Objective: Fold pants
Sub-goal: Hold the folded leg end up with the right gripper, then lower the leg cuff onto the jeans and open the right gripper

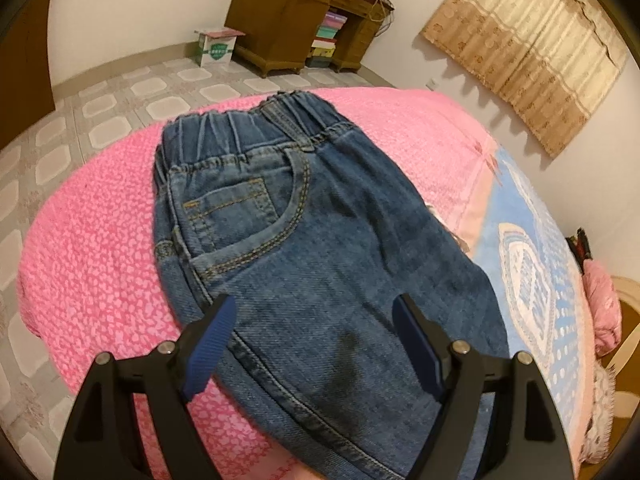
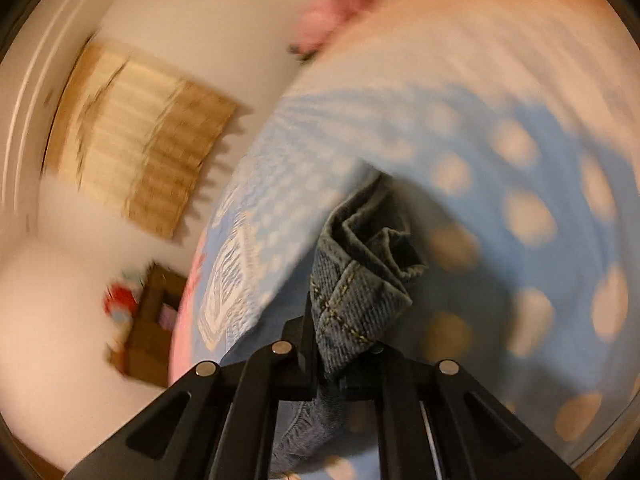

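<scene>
Your left gripper (image 1: 314, 346) hangs with jaws wide apart over the jeans (image 1: 304, 248), nothing pinched; the lower denim sits between its fingers and the waistband lies toward 12 o'clock. Pink bedspread (image 1: 92, 248) lies bare at 9 o'clock, ending at the tiled floor (image 1: 120, 108). Your right gripper (image 2: 344, 344) is clamped on a bunched denim hem (image 2: 360, 280) above the blue dotted blanket (image 2: 500, 184). A shelf under the far desk (image 1: 288, 24) holds stacked boxes (image 1: 326, 42).
</scene>
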Demonstrator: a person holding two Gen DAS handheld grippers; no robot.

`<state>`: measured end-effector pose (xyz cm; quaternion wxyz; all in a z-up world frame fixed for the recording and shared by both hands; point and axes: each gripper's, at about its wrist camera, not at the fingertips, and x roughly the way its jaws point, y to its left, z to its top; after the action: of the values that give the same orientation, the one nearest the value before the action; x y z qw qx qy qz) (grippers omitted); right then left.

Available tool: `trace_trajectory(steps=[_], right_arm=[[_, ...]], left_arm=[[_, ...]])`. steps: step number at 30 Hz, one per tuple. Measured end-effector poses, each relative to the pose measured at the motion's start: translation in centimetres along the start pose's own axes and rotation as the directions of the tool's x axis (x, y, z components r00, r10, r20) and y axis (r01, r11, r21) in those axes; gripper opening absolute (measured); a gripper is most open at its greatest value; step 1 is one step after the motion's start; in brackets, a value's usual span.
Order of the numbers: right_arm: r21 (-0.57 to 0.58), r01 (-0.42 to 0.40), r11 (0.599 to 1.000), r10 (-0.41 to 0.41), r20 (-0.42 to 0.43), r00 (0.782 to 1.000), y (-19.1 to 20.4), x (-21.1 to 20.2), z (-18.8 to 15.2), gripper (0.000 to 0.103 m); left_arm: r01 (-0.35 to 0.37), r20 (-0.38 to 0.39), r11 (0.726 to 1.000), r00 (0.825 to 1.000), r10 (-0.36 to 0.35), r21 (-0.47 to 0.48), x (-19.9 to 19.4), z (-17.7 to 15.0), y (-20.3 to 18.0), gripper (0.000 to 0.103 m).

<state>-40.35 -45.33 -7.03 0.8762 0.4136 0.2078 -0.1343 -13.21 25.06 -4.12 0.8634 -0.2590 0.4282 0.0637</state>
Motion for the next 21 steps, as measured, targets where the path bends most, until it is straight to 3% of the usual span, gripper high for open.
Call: trace_trajectory(steps=[2,4,6,9,14,16,18,20,21], right_arm=[[-0.184,0.018,0.983,-0.024,-0.026,0.999,5.3,0.8,0.4,0.006],[-0.37,0.011,0.929,-0.04,-0.072,0.997,11.0,2.4,-0.6,0.006],[-0.534,0.0,0.846,-0.072,-0.115,0.991,16.4,4.4,-3.0,0.006],[-0.711,-0.051,0.701,-0.103,-0.173,0.98,22.8,7.2,-9.6,0.006],[-0.85,-0.087,0.519,-0.175,-0.206,0.963,27.8,12.4,-22.1,0.006],[-0.891,-0.035,0.453,-0.243,-0.162,0.956,27.9,14.3,-26.4,0.01],[-0.912,0.04,0.409,-0.312,-0.098,0.945,27.1,15.5,-29.2,0.015],[-0.926,0.09,0.367,-0.312,-0.031,0.95,26.6,15.4,-30.3,0.016],[-0.939,0.108,0.326,-0.314,0.0,0.949,26.8,15.2,-30.5,0.017]], left_arm=[[0.013,-0.003,1.0,1.0,-0.013,-0.014,0.1,0.1,0.3,0.083],[0.026,-0.005,0.999,1.0,-0.026,-0.022,0.1,0.2,0.6,0.083],[0.033,-0.006,0.999,0.999,-0.033,-0.022,0.0,0.2,0.7,0.083],[0.043,-0.008,0.999,0.999,-0.043,-0.015,0.0,0.4,0.9,0.083],[0.046,-0.01,0.999,0.999,-0.045,0.014,0.0,0.9,1.1,0.083],[0.038,-0.015,0.998,0.999,-0.038,0.042,0.2,1.0,0.8,0.083],[0.037,-0.018,0.998,0.999,-0.036,0.059,0.3,1.1,0.6,0.083],[0.045,-0.025,0.997,0.999,-0.044,0.057,0.5,1.3,0.7,0.083],[0.049,-0.027,0.997,0.998,-0.048,0.051,0.7,1.2,0.7,0.083]])
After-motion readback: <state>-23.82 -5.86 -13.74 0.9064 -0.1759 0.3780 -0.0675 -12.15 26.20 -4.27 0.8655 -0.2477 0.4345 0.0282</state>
